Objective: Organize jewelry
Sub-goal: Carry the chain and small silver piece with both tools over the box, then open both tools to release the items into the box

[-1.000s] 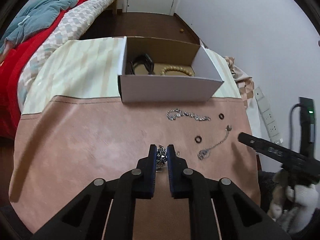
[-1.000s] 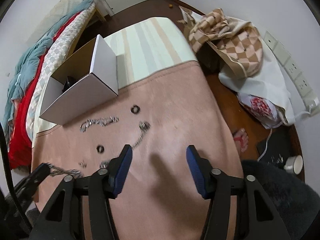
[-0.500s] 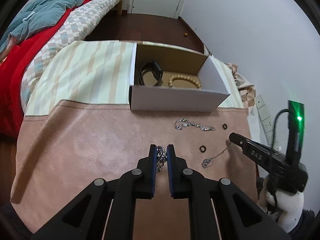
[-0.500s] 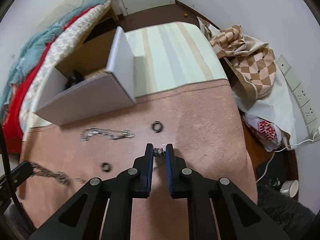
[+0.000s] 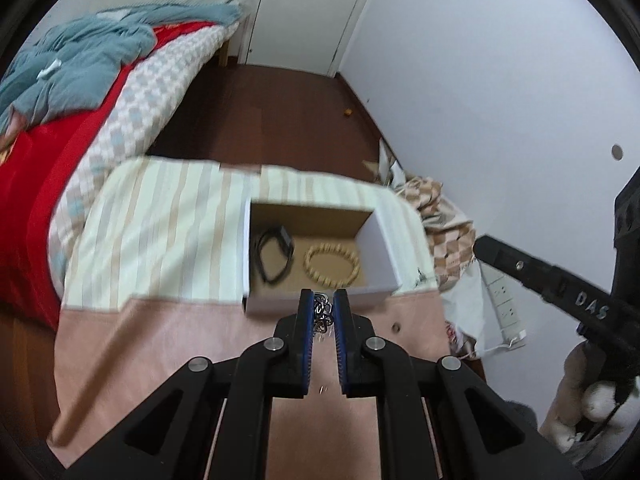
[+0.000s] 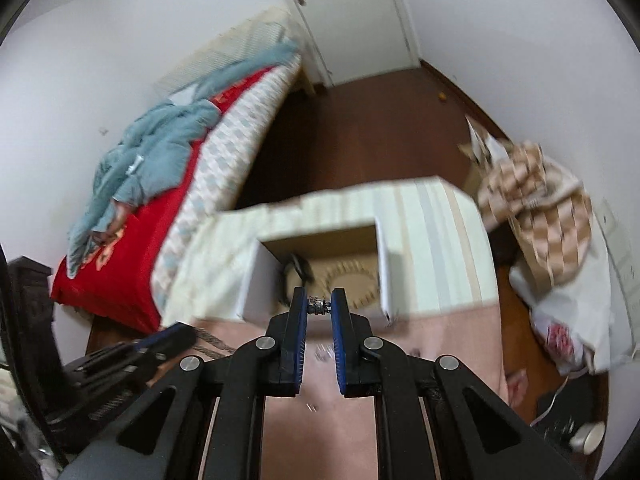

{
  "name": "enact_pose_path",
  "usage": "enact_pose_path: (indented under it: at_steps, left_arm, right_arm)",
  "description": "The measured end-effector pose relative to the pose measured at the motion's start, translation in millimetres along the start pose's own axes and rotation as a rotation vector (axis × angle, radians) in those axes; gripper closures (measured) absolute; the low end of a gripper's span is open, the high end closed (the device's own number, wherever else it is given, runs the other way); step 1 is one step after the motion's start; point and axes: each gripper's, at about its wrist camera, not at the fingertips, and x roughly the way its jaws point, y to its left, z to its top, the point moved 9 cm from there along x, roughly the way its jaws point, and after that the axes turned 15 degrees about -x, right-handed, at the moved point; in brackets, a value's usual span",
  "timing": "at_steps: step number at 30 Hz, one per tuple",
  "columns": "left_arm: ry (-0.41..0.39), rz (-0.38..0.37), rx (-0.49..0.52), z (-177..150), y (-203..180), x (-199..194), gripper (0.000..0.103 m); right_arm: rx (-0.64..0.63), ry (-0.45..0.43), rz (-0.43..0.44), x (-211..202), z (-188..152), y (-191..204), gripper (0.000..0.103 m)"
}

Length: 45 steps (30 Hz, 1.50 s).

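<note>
Left claw (image 5: 324, 312), lower centre of the left wrist view: blue pads pressed together on a bunched silver link chain (image 5: 321, 314), which fills the gap at the tips and hangs a little below them. Behind it, at frame centre, stands the open white cardboard box (image 5: 320, 302) on the table (image 5: 160, 340), which is covered in pink and striped cloth. A black strap (image 5: 274, 254) and a ring of pale wooden beads (image 5: 333, 261) lie in the box. One dark ring (image 5: 396, 327) shows on the pink cloth to the right of the box.

Right claw (image 6: 319, 305), lower centre of the right wrist view: pads pinching a small silver bead-like piece (image 6: 318, 305) by its ends, with a fine chain apparently trailing below, blurred.

Risks, as judged. Each piece is held by a small bite near the fingertips; a jolt or early release short of the box wall would drop it back on the cloth. The hanging chain lengths could snag the near rim of the box, or drape half in and half out. The two claws converge on one narrow opening and could knock together.

Pose: both claws point steeply downward and forward toward the box, raised above the table, the right one at the right edge of the left view. A pale-gloved hand (image 5: 596, 404) holds it.
</note>
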Motion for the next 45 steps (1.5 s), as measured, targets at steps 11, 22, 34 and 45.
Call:
enact_pose_path:
  at_steps: [11, 22, 34, 45]
  left_arm:
    - [0.047, 0.001, -0.004, 45, -3, 44, 0.096]
    - [0.255, -0.023, -0.097, 23, 17, 127, 0.096]
    - [0.270, 0.101, -0.130, 33, 31, 133, 0.072]
    - [0.130, 0.278, -0.070, 45, 64, 108, 0.011]
  right_arm:
    - [-0.030, 0.113, 0.014, 71, 46, -12, 0.091]
    - [-0.033, 0.246, 0.007, 140, 12, -37, 0.091]
    - [-0.006, 0.371, 0.072, 169, 0, -39, 0.089]
    - [0.015, 0.350, 0.025, 151, -5, -45, 0.058]
